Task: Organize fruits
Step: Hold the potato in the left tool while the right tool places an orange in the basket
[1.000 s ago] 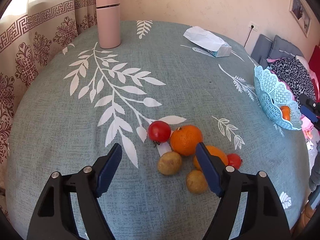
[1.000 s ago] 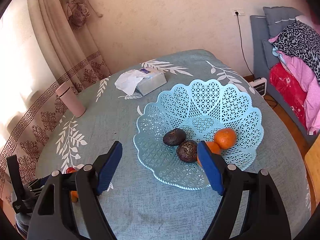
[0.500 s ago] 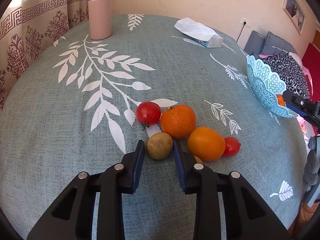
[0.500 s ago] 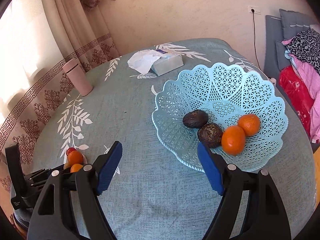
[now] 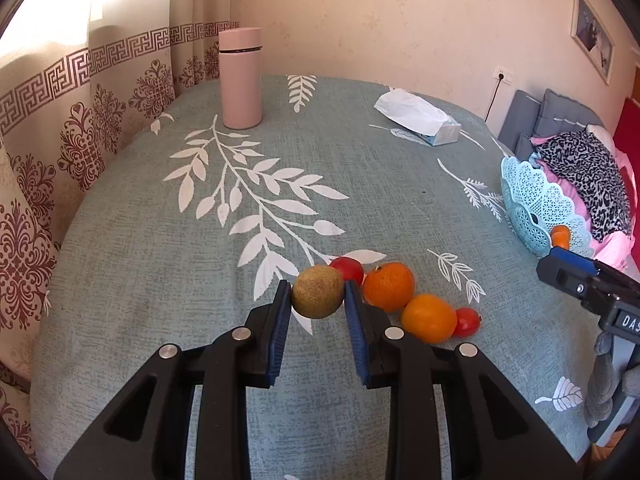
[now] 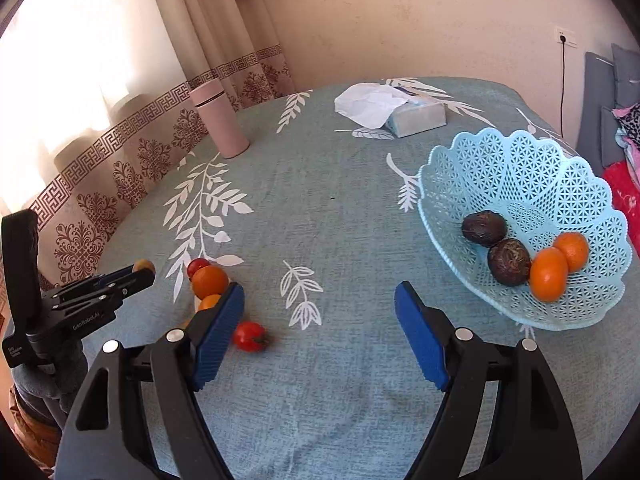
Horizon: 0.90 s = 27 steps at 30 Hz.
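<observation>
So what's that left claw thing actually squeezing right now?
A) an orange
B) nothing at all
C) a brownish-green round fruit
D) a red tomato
C: in the left wrist view the left gripper has its blue pads pressed on either side of the brownish-green fruit, while the tomatoes and oranges lie loose on the tablecloth beyond it.

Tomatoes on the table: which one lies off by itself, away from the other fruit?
The tomato nearest the right gripper, close by its blue left finger. The other tomato sits at the far end of the row, touching an orange.
</observation>
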Tool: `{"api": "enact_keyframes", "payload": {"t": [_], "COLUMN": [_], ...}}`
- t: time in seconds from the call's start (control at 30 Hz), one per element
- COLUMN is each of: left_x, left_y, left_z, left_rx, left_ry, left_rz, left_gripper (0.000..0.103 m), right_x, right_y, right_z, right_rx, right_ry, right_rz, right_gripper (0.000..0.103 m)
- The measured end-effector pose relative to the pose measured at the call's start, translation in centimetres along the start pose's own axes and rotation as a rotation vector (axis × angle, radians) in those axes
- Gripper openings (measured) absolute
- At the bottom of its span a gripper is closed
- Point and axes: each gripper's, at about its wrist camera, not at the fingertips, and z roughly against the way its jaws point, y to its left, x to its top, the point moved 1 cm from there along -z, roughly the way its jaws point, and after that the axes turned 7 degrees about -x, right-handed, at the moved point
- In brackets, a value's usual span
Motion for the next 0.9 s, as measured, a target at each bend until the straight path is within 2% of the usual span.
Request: {"api": "enact_keyframes", "payload": {"t": [0.27,0.4,0.53,0.73,0.8,0.9], "left_x": [1.1,1.3,1.5,1.4,1.4,1.3], "left_y": [0.3,0.9,1.6,1.7,1.6,1.6], "left_z": [2.1,2.7,2.9,3.0,2.9,2.7], "left_rx": [-0.007,-0.007,-0.005,-0.009,-0.010,-0.011], "left_ry": [-0.053,-0.068,-0.074,-0.073,-0.071,-0.065], "left_rz": [0.005,0.023,0.037,0.042,0.039,0.037], "left_gripper": [0.028,0.028,0.028,0.028,0.028,0.028], "right_x": [0.6,0.8,0.8,1.0,0.7,0.7], "right_y": [6.3,8.6,10.4,10.6,10.6,10.1], "right_z": [-4.4,-7.0,-8.4,-9.9,-10.1,-9.9], "right_rx": [0.098,0.108,0.089,0.089,0.082,0.083], "right_ry": [0.105,0.172,0.194,0.225,0.228,0.221], "right_rz": [0.127,0.177,0.234,0.224,0.229,0.205], "right_gripper": [0.079,0.079,0.077,0.057,0.044,0.039]}}
